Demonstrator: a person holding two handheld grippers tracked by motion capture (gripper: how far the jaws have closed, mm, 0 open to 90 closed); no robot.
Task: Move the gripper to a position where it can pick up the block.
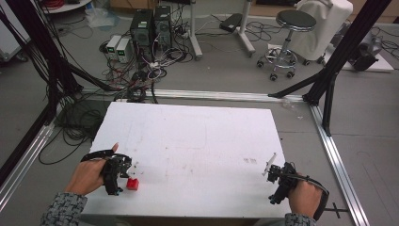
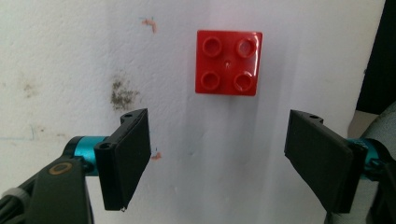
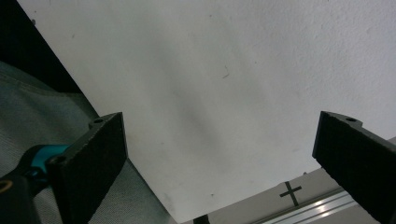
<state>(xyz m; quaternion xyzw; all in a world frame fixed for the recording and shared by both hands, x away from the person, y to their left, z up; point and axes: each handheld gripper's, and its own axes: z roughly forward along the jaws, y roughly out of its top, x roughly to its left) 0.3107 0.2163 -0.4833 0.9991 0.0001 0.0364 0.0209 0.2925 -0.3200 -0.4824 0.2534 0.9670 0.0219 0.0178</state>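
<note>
Two hand-held grippers sit low over a white bench (image 1: 197,136), one at each near corner. The bench top is a flat rectangular slab with a matte, faintly grainy surface, marked with grey smudges and small reddish flecks.

Near the bench's near left corner lies a red toy brick (image 2: 228,62), square in plan, glossy moulded plastic with four round studs on top in a two-by-two grid. In the high view the same brick (image 1: 132,184) rests just beside the left gripper (image 1: 123,170), apart from it. In the left gripper view the left gripper (image 2: 217,156) has its jaws spread wide, two flat black pads with a dull rubbery face, mounted on teal metal fittings; the brick lies on the bench beyond the gap between them, touching neither.

The right gripper (image 1: 273,170) is held at the near right corner, with a thin white piece angling up from its front. In the right gripper view its jaws stand far apart with nothing between them; the right gripper (image 3: 219,144) looks down on bare bench and the bench's edge, past which grey floor and an aluminium rail (image 3: 308,205) show.

A patterned knit sleeve (image 1: 63,209) covers the left forearm. Beyond the bench stand a round-seated black stool (image 1: 294,21) on castors and tangled black cables (image 1: 136,75).
</note>
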